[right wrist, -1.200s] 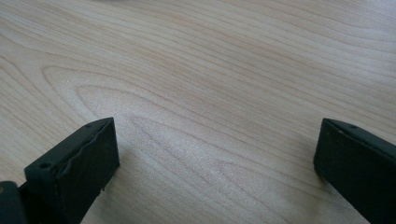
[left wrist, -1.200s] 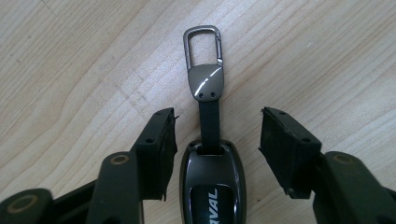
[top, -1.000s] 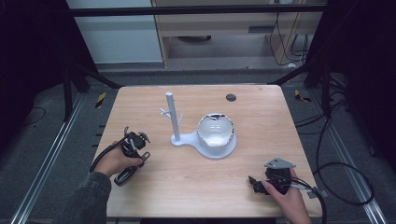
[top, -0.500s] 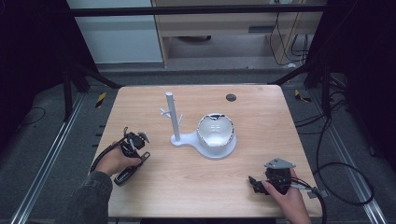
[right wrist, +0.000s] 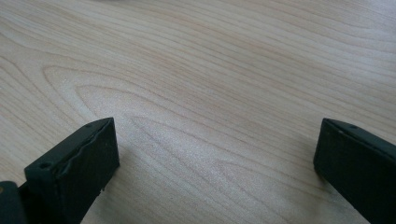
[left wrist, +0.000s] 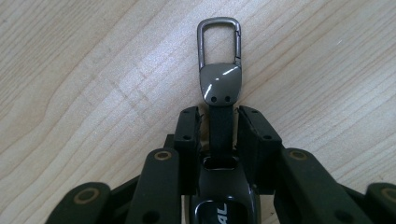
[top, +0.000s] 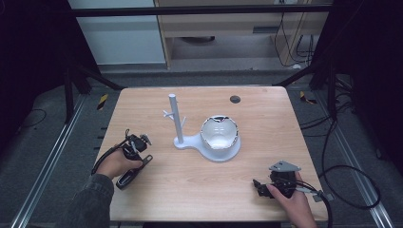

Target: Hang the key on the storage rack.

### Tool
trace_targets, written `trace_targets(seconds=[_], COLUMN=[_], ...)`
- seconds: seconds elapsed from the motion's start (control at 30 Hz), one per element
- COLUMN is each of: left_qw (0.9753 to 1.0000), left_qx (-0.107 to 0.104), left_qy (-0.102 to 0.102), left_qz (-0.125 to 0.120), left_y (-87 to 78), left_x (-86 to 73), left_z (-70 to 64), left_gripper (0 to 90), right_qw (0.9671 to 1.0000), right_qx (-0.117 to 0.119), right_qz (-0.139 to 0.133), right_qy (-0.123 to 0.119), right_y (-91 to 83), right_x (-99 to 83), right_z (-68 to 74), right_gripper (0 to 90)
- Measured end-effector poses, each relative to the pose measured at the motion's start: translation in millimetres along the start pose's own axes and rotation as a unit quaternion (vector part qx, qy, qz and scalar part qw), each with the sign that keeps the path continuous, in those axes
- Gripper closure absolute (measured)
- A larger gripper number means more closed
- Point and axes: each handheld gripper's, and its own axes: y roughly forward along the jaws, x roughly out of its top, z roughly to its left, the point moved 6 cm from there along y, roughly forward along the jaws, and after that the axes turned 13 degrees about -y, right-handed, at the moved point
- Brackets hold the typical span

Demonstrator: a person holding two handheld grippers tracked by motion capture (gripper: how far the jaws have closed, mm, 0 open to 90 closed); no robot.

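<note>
The key fob [left wrist: 219, 116], a dark body with a short strap, a grey metal cap and a wire clip at its end, lay flat on the tabletop [top: 190, 190] near its front left edge. In the high view it showed as a dark shape [top: 132, 174] just below the person's left hand. The left tool [left wrist: 219, 122] had its jaws closed in on the strap from both sides, just behind the grey cap, with the clip pointing away from the hand. The fob rested on the wood rather than being lifted clear of it, as far as the left gripper view showed.

The step in hand looked like the grasp itself: the fob was caught but not yet raised. A white stand [top: 175, 118] with small side pegs rose from a white base near the middle of the tabletop, well apart from the fob, with a white bowl [top: 218, 132] sitting on the same base beside it. The next move probably called for lifting the fob, carrying it toward the stand, and turning the hand so the open loop of the clip could slip over a peg.

The right tool [top: 266, 187] rested near the front right corner, its jaws spread wide and holding nothing above bare wood.
</note>
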Motion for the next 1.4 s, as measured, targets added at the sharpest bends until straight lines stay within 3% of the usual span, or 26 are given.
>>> trace_targets(seconds=[0.93, 1.2, 1.3, 1.4], left_qw=[1.0000, 0.9988, 0.9966, 0.9919], left_qx=[-0.002, -0.012, -0.020, -0.031], left_qy=[0.002, -0.011, -0.020, -0.031], left_qz=[-0.003, -0.046, -0.077, -0.119], left_y=[2.3, -6.7, -13.9, -24.6], left_x=[-0.9, -10.4, -18.2, -28.8], left_z=[1.7, 6.6, 9.4, 14.7], left_gripper=[79.4, 80.1, 80.2, 80.3], right_qw=[1.0000, 1.0000, 1.0000, 1.0000], right_qx=[0.000, 0.000, 0.000, 0.000], right_qz=[0.000, 0.000, 0.000, 0.000], right_qy=[0.000, 0.000, 0.000, 0.000], right_y=[0.0, 0.0, 0.0, 0.0], right_x=[0.0, 0.0, 0.0, 0.0], right_z=[0.0, 0.0, -0.1, 0.0], right_gripper=[0.5, 0.5, 0.5, 0.5])
